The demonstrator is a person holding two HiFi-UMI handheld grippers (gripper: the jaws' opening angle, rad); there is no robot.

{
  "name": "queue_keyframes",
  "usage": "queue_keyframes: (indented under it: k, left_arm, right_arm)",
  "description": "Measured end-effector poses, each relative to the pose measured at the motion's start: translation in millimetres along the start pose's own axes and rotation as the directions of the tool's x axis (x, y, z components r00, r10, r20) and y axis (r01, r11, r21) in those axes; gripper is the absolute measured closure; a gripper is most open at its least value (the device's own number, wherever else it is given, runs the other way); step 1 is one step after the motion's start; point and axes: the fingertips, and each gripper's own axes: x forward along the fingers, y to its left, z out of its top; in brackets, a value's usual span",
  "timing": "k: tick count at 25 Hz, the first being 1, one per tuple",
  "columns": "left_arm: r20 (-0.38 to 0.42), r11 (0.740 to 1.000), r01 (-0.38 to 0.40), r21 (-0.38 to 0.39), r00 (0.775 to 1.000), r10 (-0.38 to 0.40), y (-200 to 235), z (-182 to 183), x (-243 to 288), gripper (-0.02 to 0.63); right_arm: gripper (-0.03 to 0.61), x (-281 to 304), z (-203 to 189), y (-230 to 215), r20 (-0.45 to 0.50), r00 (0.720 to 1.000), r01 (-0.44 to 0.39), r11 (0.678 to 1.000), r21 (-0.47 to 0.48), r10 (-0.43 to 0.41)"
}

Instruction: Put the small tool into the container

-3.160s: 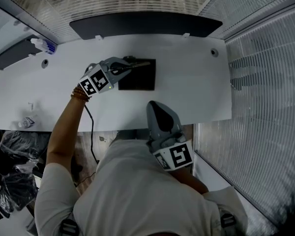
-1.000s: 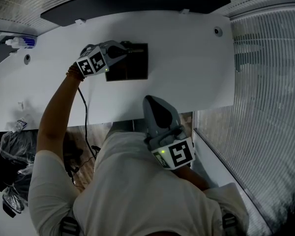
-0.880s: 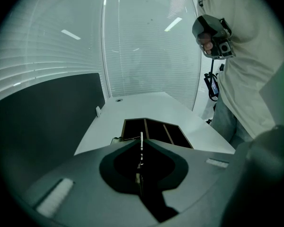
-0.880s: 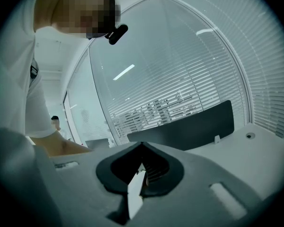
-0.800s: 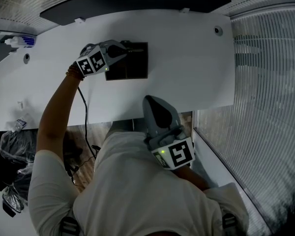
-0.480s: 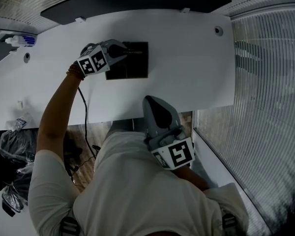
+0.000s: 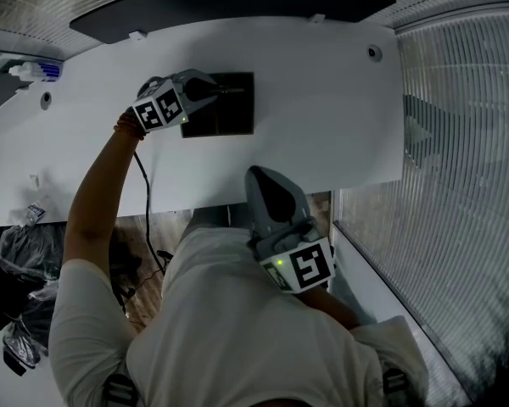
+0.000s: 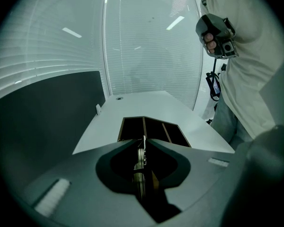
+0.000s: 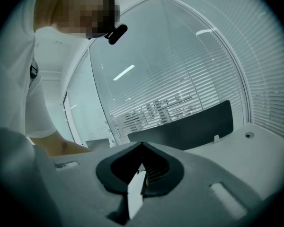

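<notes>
While the left claw (image 8: 143,142), jaws just opened a little, hangs over the container (image 8: 132,129), the small tool (image 8: 138,163) lies loose between them, pointing lengthwise into it.

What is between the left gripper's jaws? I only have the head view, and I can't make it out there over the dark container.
Observer: A thin metal small tool stands edge-on between the jaws of the left gripper, which have just been opening.
Operator: Is the container a single open tray?
Observer: No. The container has two dividers, making three compartments.
Operator: And the right gripper?
Observer: The right gripper has its jaws together with nothing between them.
</notes>
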Motion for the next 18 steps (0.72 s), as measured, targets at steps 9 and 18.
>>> queue_keyframes:
  k: [9, 18]
  left_arm:
    - [0.031, 1.000, -0.028, -0.006, 0.999, 0.028, 1, 8, -10, 0.558]
    - [0.169, 0.975, -0.205, -0.088, 0.961, 0.218, 6, 39, -61, 0.611]
  right_arm:
    - [0.580, -2, 4, 6, 0.011, 1.000, -0.010, 1.000, -0.009, 0.010]
    - [0.580, -3, 13, 21, 0.029, 0.998, -0.048, 0.998, -0.030, 0.049]
